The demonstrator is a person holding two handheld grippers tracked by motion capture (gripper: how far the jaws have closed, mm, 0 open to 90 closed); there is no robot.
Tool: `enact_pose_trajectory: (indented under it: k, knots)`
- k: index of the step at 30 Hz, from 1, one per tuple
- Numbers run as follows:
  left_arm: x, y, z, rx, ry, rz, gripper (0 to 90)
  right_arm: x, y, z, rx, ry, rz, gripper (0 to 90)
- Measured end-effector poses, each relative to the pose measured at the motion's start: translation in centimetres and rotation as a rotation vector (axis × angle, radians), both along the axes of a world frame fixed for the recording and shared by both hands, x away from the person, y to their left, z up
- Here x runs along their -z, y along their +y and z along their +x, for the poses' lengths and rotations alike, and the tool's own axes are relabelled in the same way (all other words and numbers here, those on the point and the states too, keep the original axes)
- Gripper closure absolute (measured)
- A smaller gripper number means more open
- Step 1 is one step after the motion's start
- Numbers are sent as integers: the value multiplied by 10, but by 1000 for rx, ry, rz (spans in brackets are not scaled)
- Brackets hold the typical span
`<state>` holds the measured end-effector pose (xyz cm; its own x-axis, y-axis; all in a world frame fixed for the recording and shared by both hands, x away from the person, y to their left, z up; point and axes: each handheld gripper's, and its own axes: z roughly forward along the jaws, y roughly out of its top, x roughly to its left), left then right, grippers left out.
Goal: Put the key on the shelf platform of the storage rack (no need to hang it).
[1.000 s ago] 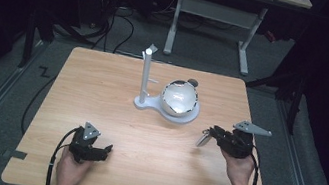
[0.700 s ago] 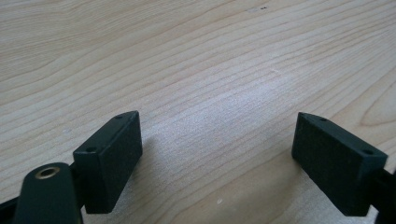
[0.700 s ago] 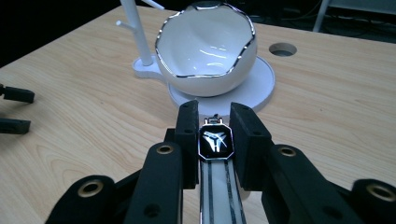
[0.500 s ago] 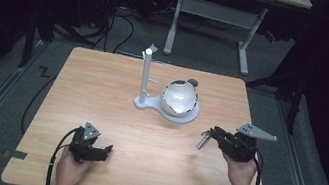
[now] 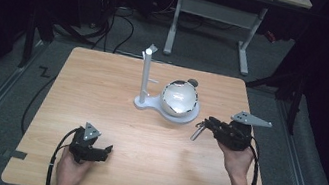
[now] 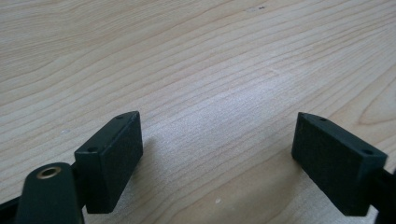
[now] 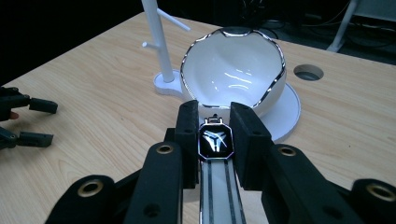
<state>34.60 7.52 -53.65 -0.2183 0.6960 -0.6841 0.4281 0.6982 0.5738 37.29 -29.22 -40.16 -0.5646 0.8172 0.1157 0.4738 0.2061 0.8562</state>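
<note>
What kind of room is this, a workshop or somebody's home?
Probably a lab or recording room, not a home: a bare wooden table in a dark space, loose cables on grey carpet behind it, and an office desk frame at the back.

The watch (image 7: 215, 142) has a dark, shiny face with a light star-like mark on it and a thin silver edge. Its band is pale with two dark lines running along it. The watch is pinched at its sides between the two black pads of the right gripper (image 7: 215, 135), face up. It is held on the right side of the table, perhaps a little above the wood, though that is hard to tell.
</note>
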Motion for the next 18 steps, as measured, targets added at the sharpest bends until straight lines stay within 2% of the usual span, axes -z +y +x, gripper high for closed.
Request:
enact_pose_trajectory:
  k: [7,14,18]
  knots:
    - [0,0,0,3,-2,2,176,-16,4,10,-4,-8,-21,746]
    - [0,0,0,3,-2,2,176,-19,9,26,-13,19,-18,746]
    - [-4,4,1,-6,13,-47,181,-20,15,35,-30,32,-32,746]
